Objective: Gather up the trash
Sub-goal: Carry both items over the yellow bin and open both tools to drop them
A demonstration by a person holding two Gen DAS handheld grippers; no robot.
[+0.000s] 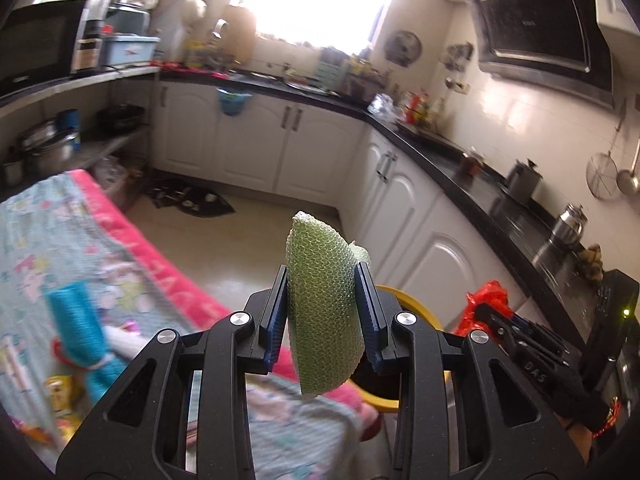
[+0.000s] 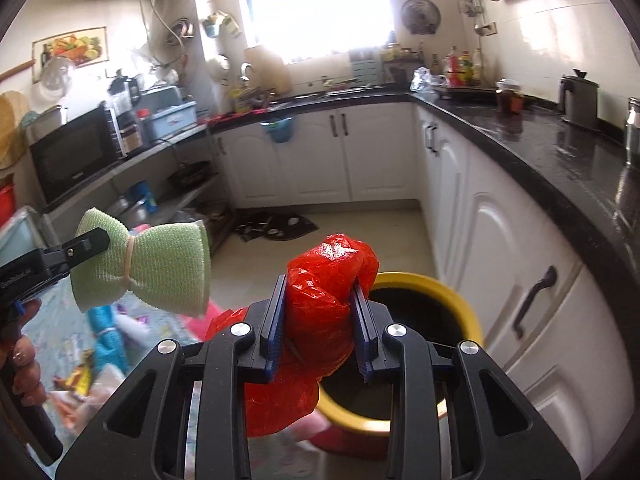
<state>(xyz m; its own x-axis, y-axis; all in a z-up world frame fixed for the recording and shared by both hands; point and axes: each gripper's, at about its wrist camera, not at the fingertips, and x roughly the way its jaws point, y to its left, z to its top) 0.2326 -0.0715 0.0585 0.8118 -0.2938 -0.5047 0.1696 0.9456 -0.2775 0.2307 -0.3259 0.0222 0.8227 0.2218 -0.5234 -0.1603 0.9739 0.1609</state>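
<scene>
Grippers pinch ribbed green foam net, crinkly red plastic bag.

We see a bright window flooding the kitchen, above white cabinets and a black worktop. A pale tiled floor holds a dark mat; a microwave sits left.

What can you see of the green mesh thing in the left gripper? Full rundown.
The green foam mesh sleeve is pale green netted foam, cinched at its middle by a tan rubber band so both ends flare like a bow tie. The left gripper is shut on one flared end, blue pads pressing either side; the other end sticks out free. It is held in the air, above the patterned cloth and beside the yellow-rimmed bin, touching nothing but the pads.
</scene>
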